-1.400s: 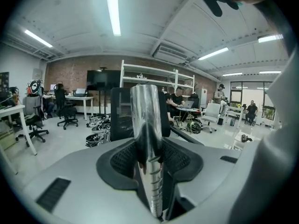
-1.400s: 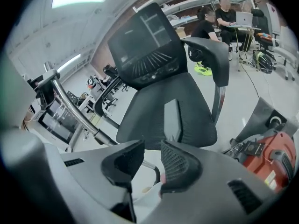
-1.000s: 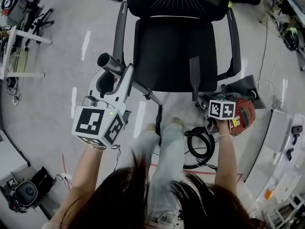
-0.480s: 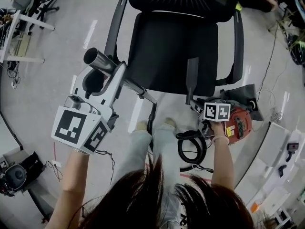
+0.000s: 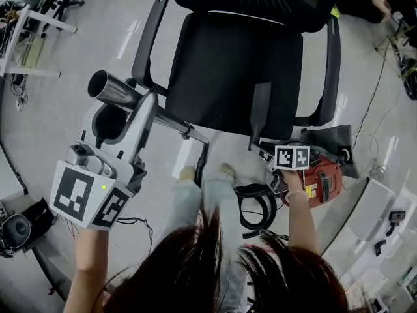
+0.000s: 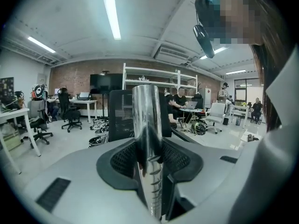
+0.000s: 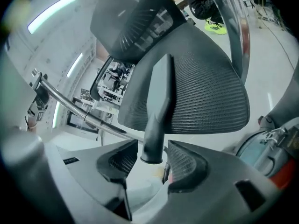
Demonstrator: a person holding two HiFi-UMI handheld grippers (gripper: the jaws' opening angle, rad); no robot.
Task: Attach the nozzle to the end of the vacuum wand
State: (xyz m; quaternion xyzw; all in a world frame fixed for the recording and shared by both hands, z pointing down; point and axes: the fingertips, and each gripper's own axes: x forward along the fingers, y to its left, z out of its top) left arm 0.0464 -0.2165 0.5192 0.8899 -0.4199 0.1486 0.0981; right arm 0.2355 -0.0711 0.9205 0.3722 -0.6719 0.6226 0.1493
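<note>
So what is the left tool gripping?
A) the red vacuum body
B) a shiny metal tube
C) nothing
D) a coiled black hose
B: the left tool is shut on the shiny metal tube, which runs straight up between its jaws.

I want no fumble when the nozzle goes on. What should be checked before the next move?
1. Left gripper shut on the wand: ok.
2. Wand's open mouth unblocked: ok.
3. Right gripper gripping the nozzle: not ok. Its jaws have just been opening, and the nozzle's round end stands between them with the pads clear of it.
4. Nozzle resting on the chair seat: ok.
5. Nozzle lined up with the wand's mouth: not ok, far apart.
6. Fit of the two ends: cannot tell.
</note>
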